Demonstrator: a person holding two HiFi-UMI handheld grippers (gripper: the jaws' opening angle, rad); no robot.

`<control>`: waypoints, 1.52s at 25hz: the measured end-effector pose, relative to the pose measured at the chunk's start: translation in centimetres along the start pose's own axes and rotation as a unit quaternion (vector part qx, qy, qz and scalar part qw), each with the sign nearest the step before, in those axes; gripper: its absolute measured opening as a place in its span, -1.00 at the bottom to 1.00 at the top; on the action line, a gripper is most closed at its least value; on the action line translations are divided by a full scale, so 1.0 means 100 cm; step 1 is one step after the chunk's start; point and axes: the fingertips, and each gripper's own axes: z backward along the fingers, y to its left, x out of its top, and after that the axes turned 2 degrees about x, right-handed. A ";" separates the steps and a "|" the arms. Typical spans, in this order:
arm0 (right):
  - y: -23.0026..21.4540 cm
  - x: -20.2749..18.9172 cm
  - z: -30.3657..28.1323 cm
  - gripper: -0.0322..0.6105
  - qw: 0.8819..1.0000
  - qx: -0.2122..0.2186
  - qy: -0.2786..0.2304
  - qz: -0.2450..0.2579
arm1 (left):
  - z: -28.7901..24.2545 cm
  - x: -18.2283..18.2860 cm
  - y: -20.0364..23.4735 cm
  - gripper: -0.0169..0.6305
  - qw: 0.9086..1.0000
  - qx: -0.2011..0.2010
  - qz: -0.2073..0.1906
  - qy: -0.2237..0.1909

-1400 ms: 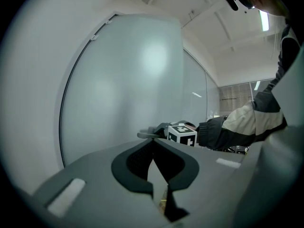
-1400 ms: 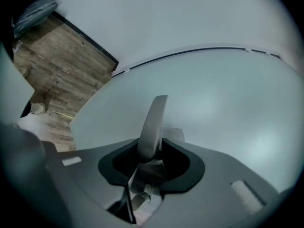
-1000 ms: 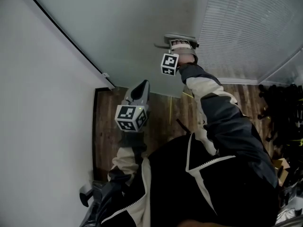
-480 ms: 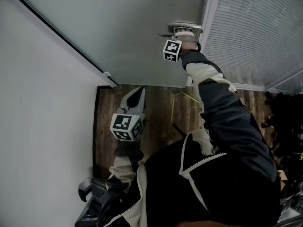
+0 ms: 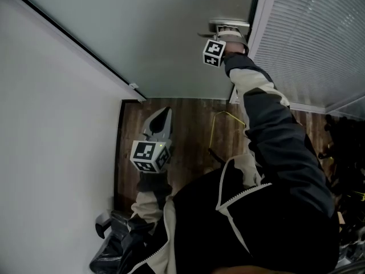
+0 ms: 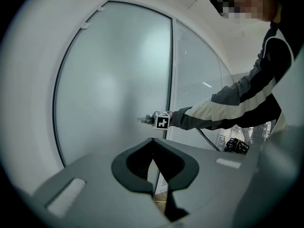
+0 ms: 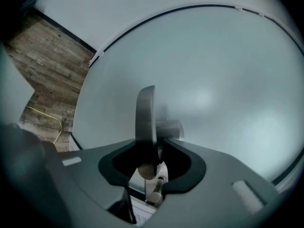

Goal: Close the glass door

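Observation:
The frosted glass door (image 5: 165, 33) fills the top of the head view, and its metal lever handle (image 5: 229, 24) sits near the door's right edge. My right gripper (image 5: 227, 34) is at arm's length, shut on that handle. In the right gripper view the handle (image 7: 146, 113) stands upright between the jaws of the right gripper (image 7: 152, 148). My left gripper (image 5: 161, 117) hangs low over the wooden floor, apart from the door, shut and holding nothing. The left gripper view shows its closed tips (image 6: 153, 161) pointing at the door (image 6: 114, 89).
A fixed glass panel with blinds (image 5: 319, 44) stands right of the door edge. A white wall (image 5: 51, 124) runs along the left. A yellow cable (image 5: 225, 119) lies on the wooden floor (image 5: 188, 136). Dark clutter (image 5: 345, 147) sits at the right.
The handle and my right gripper have moved right and up in the head view, bringing the door's edge close to the blinds panel. The left gripper has drifted slightly lower.

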 end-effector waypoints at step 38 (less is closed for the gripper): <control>0.063 0.058 0.407 -0.90 0.742 0.085 -0.270 -0.607 | 0.007 0.054 -0.024 -0.94 0.985 -0.146 0.005 -0.087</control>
